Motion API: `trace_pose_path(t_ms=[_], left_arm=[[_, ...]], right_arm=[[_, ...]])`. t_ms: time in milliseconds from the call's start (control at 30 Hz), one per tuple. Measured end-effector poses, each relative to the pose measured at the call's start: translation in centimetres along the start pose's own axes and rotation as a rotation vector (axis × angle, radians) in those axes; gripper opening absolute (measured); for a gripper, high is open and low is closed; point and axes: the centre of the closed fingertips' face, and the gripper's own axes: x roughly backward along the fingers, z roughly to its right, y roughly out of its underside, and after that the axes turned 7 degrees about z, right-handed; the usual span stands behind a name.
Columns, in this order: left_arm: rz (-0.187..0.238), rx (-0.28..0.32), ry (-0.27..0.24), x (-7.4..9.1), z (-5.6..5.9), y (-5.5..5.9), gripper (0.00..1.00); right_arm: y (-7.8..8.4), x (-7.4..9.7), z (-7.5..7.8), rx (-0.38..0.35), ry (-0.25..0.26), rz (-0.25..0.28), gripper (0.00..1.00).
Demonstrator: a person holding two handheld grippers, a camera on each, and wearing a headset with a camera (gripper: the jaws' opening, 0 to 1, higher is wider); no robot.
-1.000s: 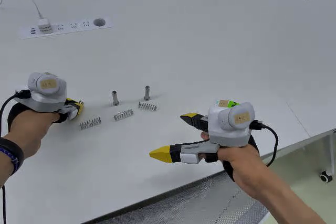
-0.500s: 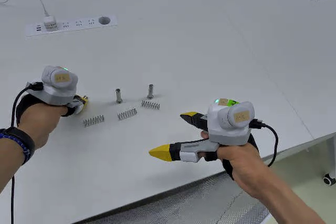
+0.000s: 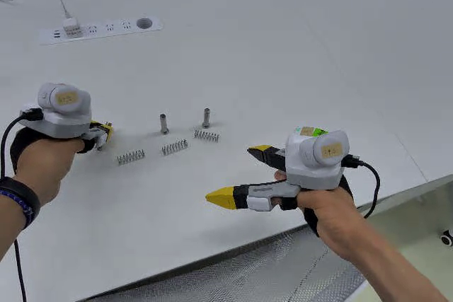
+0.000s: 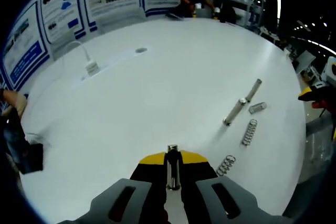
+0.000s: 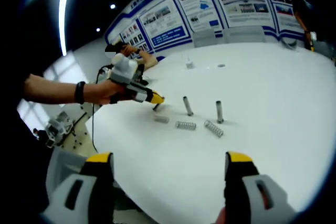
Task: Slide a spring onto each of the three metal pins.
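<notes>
Left gripper (image 3: 104,133) clamps a stiff pin (image 4: 171,167); right gripper (image 3: 239,174) jaws apart; light, squashable middle spring (image 3: 174,147) probably needs gentle mid-coil pinch.

White workbench top (image 3: 297,54), power strip (image 3: 99,30) near its far side, blue-and-white wall posters (image 5: 205,6), bright ceiling light strip (image 5: 65,14)

On the white table (image 3: 283,54) a power strip (image 3: 99,30) is laid near the far left corner, with a white plug (image 3: 72,27) seated in it. Left of the middle two pins are stood upright, well apart: the left pin (image 3: 164,124) and the right pin (image 3: 206,117). On their near-edge side three springs are laid in a row. These are the left spring (image 3: 131,156), the middle spring (image 3: 175,147) and the right spring (image 3: 207,135) — the last set just beside the right pin.
</notes>
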Motion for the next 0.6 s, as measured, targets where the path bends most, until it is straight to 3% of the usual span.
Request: trace_pose_path(t_ms=[600], left_arm=[[0.022,0.036,-0.014,1.3,-0.1,0.1,0.08]], right_arm=[[-0.3,0.0,-0.2,0.010,-0.006,0.002,0.89]])
